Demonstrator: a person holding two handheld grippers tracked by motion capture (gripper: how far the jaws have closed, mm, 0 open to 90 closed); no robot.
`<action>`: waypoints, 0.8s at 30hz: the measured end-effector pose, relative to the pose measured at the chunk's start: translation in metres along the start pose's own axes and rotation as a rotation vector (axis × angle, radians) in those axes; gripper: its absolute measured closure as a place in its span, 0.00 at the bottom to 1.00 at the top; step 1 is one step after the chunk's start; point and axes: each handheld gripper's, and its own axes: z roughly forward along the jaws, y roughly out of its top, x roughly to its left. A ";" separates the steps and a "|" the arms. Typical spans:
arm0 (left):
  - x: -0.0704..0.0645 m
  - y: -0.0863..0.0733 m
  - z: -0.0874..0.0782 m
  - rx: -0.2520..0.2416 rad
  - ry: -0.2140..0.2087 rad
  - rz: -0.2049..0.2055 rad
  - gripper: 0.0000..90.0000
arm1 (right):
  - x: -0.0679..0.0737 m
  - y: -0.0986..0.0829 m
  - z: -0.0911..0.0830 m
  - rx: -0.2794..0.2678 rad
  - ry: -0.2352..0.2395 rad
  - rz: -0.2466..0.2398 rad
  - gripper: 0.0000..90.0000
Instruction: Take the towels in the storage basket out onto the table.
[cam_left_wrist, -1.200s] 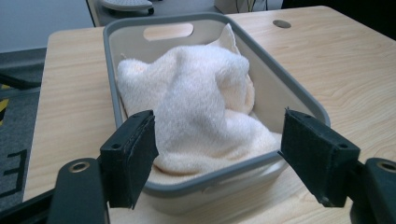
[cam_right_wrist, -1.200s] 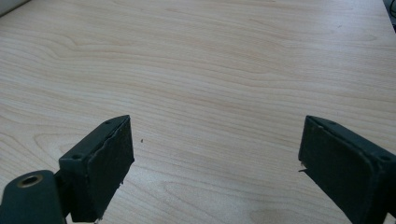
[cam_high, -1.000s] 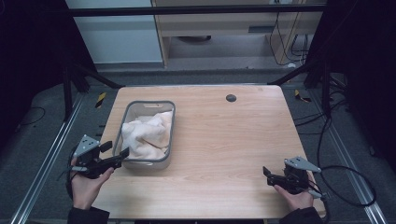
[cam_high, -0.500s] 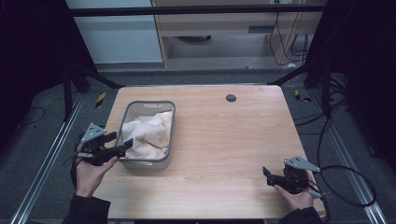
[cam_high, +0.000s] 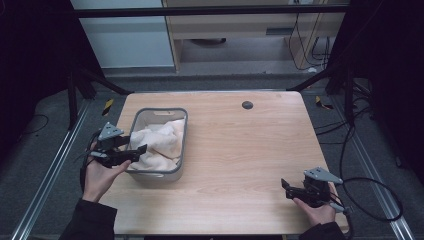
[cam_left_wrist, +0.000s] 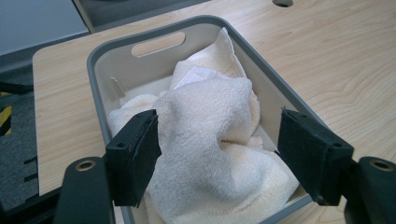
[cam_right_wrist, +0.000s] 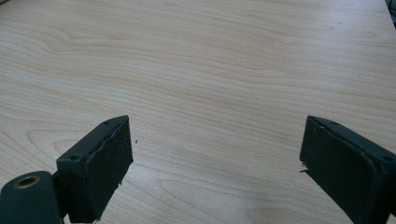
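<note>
The 2 fingers (cam_left_wrist: 135, 154) of the left gripper (cam_left_wrist: 217, 161) stood apart above the towel (cam_left_wrist: 210, 140) in the basket (cam_high: 145, 175); next move likely: descend, close. The right gripper (cam_right_wrist: 215, 168) idled, spread wide.

lab setup, wooden table (cam_high: 235, 150), black frame (cam_high: 200, 10), floor cables (cam_high: 372, 192)
</note>
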 end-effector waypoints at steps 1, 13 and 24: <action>0.000 0.001 0.002 0.003 -0.002 -0.001 0.32 | 0.000 0.000 0.000 0.000 0.000 0.000 0.10; 0.003 0.010 0.026 0.125 0.004 0.033 0.32 | 0.000 0.000 0.001 0.014 0.010 0.006 0.10; 0.011 0.009 0.040 0.206 -0.022 0.055 0.31 | 0.001 0.000 0.005 0.030 0.022 0.009 0.11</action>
